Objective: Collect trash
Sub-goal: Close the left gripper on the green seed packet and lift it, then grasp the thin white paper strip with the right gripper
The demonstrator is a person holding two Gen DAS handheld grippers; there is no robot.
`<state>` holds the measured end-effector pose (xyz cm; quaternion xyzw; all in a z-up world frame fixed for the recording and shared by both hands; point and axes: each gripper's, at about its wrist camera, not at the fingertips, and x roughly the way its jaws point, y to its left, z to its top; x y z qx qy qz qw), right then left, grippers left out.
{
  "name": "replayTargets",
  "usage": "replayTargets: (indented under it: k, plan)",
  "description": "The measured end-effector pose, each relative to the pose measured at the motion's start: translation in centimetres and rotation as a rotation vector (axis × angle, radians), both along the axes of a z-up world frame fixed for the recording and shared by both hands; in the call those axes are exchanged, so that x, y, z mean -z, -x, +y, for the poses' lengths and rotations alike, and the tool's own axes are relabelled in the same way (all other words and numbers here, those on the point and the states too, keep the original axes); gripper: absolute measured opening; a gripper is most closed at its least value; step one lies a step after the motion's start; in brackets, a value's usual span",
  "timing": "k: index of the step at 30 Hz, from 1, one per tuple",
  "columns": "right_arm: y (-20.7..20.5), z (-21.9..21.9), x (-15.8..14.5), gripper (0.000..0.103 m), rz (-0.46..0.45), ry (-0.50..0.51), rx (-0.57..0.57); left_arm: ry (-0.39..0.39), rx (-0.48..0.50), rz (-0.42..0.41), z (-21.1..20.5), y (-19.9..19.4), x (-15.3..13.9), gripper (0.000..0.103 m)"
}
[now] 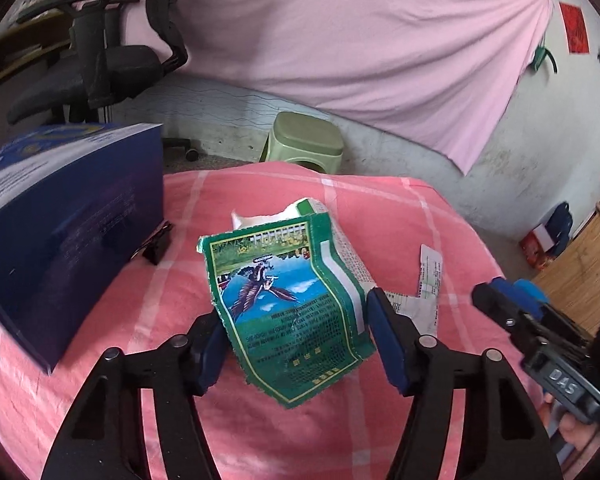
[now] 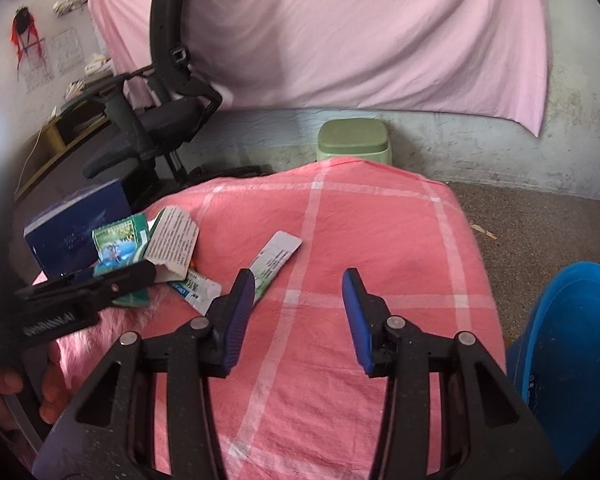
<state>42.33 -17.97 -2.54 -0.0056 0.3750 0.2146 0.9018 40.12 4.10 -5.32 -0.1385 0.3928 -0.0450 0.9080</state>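
Pink checked cloth (image 2: 340, 216) covers the table. Dark blue box (image 1: 60, 232) stands at its left. Left gripper (image 1: 296, 336) angles downward, blue pads pressing both long edges of a torn green carton (image 1: 288, 300), gripping it just off the cloth. Right gripper (image 2: 300, 316) angles downward too, jaws parted, nothing between them; a white paper strip (image 2: 276, 258) lies just beside its left pad.

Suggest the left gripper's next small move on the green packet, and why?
Probably lift it clear. The left gripper already brackets the torn green packet, pads at both edges. The right gripper is open with nothing between its fingers, and the blue bin waits at the table's right.
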Motion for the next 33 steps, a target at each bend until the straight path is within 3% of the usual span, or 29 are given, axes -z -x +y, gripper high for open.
replayTargets:
  k: [8,15,23,30,33]
  plan:
    - [-1.8,2.9,1.0,0.066,0.062,0.072,-0.048,-0.020,0.011,-0.026,0.7,2.2,-0.5,0.057]
    - [-2.5,4.6,2.3,0.067,0.113,0.129,-0.087,0.012,0.028,0.001,1.2,1.9,0.0,0.056]
    - [-1.6,4.4,2.3,0.055,0.101,0.177,-0.091,-0.023,0.058,0.011,0.9,1.6,0.1,0.057]
    - [-0.9,3.0,2.0,0.050,0.116,0.138,-0.094,-0.056,0.099,0.008,0.2,2.1,0.1,0.056]
    - [0.1,2.2,1.8,0.049,0.107,0.129,-0.096,-0.035,0.095,0.007,0.3,2.7,0.2,0.055]
